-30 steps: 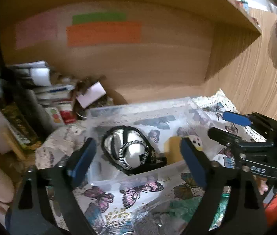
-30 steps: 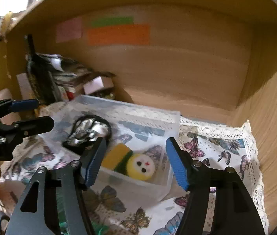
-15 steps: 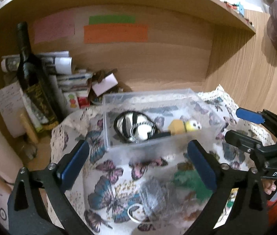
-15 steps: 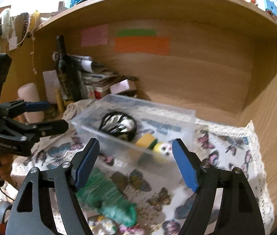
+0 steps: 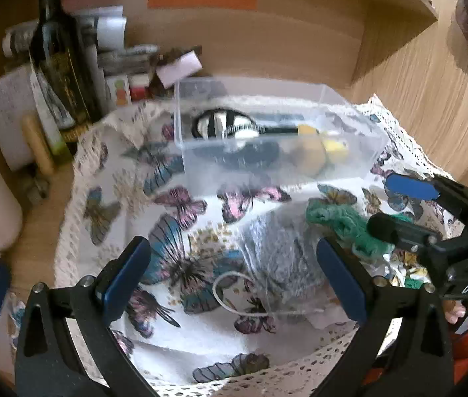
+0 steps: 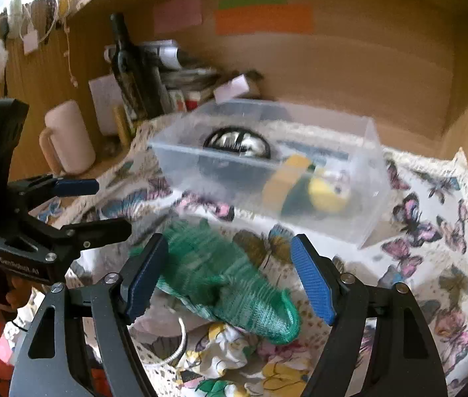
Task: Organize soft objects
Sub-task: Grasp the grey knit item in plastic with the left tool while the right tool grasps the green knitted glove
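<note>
A clear plastic box (image 5: 277,162) (image 6: 359,198) stands on the butterfly cloth (image 5: 167,231) and holds a black-and-white item (image 5: 224,125) (image 6: 237,140) and a yellow plush toy (image 5: 316,155) (image 6: 313,192). In front of it lie a green knitted piece (image 6: 227,278) (image 5: 343,221), a grey fuzzy pouch in clear wrap (image 5: 277,254) and a floral cloth (image 6: 230,347). My left gripper (image 5: 230,278) is open above the grey pouch. My right gripper (image 6: 227,278) is open over the green piece. Both hold nothing.
A dark bottle (image 5: 58,49) (image 6: 131,66), stacked papers and small boxes (image 5: 128,63) fill the back left of the wooden shelf nook. A pale mug (image 6: 68,139) stands left of the cloth. Wooden walls close the back and right.
Both grippers have pulled back from the box toward the front of the cloth. The green piece and grey pouch now lie between the fingers. The box contents have not moved.
</note>
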{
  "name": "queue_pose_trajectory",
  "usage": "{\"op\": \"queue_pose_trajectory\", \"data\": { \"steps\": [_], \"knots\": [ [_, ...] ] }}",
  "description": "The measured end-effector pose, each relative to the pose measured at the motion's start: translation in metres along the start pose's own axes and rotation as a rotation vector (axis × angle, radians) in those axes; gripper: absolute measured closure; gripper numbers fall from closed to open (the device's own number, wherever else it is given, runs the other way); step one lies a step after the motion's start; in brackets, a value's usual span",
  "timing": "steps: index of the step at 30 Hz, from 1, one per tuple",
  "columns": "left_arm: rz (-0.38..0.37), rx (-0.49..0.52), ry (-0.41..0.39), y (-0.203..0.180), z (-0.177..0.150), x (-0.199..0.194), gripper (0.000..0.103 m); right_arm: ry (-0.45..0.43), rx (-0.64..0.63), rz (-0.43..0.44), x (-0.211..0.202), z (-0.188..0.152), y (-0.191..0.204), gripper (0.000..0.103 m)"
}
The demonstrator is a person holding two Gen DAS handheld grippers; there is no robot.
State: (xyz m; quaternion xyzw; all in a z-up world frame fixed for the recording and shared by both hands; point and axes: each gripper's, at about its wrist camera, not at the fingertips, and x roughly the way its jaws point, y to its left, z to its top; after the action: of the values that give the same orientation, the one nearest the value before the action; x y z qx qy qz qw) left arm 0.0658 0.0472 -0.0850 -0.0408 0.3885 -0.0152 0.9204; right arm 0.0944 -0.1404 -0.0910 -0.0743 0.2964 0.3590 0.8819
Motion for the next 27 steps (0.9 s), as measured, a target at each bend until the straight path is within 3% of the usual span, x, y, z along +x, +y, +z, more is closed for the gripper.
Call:
{"op": "queue_pose_trajectory", "data": {
  "steps": [6, 14, 16, 20, 22, 24, 27],
  "knots": [
    [-0.016, 0.012, 0.044, -0.007, -0.007, 0.014, 0.001, 0.051, 0.022, 0.02, 0.009, -0.008, -0.006, 0.029],
    [-0.059, 0.022, 0.062, -0.018, -0.005, 0.024, 0.001, 0.086, 0.029, 0.032, 0.012, -0.02, -0.014, 0.049],
    [-0.066, 0.027, 0.066, -0.021, -0.006, 0.027, 0.004, 0.086, 0.034, 0.041, 0.011, -0.021, -0.017, 0.061],
    [-0.103, 0.054, 0.094, -0.025, -0.007, 0.034, 0.031, 0.087, 0.042, 0.01, 0.01, -0.024, -0.023, 0.09],
    [-0.117, 0.054, 0.098, -0.026, -0.008, 0.035, 0.04, 0.079, 0.059, 0.009, 0.009, -0.026, -0.029, 0.093],
    [-0.137, 0.06, 0.101, -0.027, -0.009, 0.036, 0.055, 0.067, 0.071, 0.005, 0.006, -0.027, -0.032, 0.093],
    [-0.137, 0.072, 0.091, -0.03, -0.009, 0.034, 0.068, 0.04, 0.065, -0.028, 0.001, -0.024, -0.032, 0.094]
  ]
}}
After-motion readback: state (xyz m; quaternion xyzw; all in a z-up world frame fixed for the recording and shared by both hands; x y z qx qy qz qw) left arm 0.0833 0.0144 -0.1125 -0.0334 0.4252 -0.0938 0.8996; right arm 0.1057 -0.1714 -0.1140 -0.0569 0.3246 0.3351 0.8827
